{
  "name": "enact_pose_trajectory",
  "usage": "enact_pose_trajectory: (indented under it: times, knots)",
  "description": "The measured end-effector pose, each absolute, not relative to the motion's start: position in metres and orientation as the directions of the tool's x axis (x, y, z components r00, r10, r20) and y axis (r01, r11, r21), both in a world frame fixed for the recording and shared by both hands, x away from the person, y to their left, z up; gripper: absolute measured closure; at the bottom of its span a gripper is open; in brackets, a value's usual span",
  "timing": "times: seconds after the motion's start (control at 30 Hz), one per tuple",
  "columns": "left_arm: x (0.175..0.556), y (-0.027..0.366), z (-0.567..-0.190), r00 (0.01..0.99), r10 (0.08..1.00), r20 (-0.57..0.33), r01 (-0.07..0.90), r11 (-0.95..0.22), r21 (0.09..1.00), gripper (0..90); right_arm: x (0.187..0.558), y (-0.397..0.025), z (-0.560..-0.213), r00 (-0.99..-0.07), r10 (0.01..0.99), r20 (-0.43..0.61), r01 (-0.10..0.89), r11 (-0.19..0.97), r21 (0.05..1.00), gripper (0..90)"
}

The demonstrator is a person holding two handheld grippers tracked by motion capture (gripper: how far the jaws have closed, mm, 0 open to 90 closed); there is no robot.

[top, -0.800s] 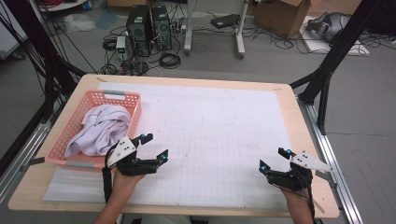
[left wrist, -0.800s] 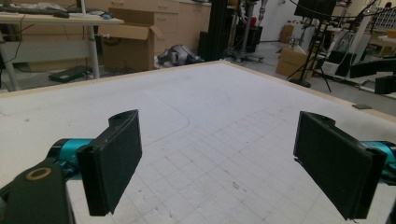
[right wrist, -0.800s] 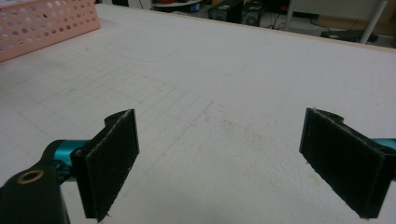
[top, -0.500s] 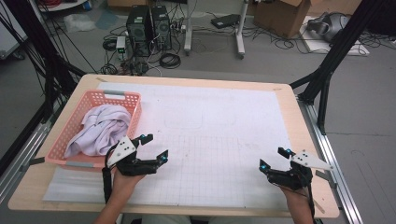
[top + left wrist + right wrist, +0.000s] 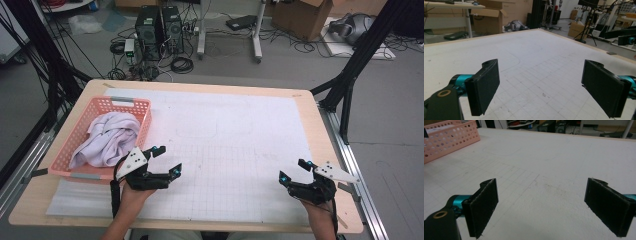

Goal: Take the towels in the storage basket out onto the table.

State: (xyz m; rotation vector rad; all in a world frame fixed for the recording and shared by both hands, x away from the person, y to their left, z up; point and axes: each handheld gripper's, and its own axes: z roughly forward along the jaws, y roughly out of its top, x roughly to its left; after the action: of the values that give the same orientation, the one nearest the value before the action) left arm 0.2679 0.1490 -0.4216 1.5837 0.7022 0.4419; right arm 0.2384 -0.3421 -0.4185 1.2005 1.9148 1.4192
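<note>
We see a pink perforated basket [image 5: 145,117] at the left side of the worktop [image 5: 300,100], its long axis running from the near edge toward the far edge, with a handle slot at the far end. A crumpled pale lilac cloth [image 5: 107,137] lies bunched inside it, its bulk stretching along the basket's length. We hold the left hand-held gripper [image 5: 166,161] just beside the basket's near right corner, above the white gridded mat [image 5: 235,150]; its jaws stand wide apart with nothing between them and point to the right and away from us. We hold the right hand-held gripper [image 5: 294,170] near the worktop's near right corner, well apart from the basket, its jaws also spread wide and empty, pointing left and away toward the mat's middle.
</note>
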Motion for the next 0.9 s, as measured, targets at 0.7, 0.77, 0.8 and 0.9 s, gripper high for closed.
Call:
enact_pose_trajectory:
  times: [0.7,0.77,0.8,0.9]
  knots:
    - [0.266,0.147,-0.406,0.756,0.638,-0.145,0.193,-0.006,0.981,15.4,0.242,-0.345,-0.419,-0.524,0.843,0.117,0.372,0.103,0.922,10.4]
    - [0.267,0.149,-0.405,0.756,0.634,-0.159,0.207,0.000,0.978,15.3,0.242,-0.345,-0.419,-0.530,0.841,0.111,0.370,0.111,0.922,10.3]
    - [0.267,0.149,-0.405,0.756,0.634,-0.159,0.207,0.000,0.978,15.4,0.242,-0.345,-0.419,-0.531,0.840,0.111,0.370,0.112,0.922,10.4]
    - [0.267,0.155,-0.403,0.751,0.637,-0.171,0.220,0.003,0.975,15.3,0.243,-0.344,-0.419,-0.536,0.837,0.115,0.378,0.115,0.919,10.4]
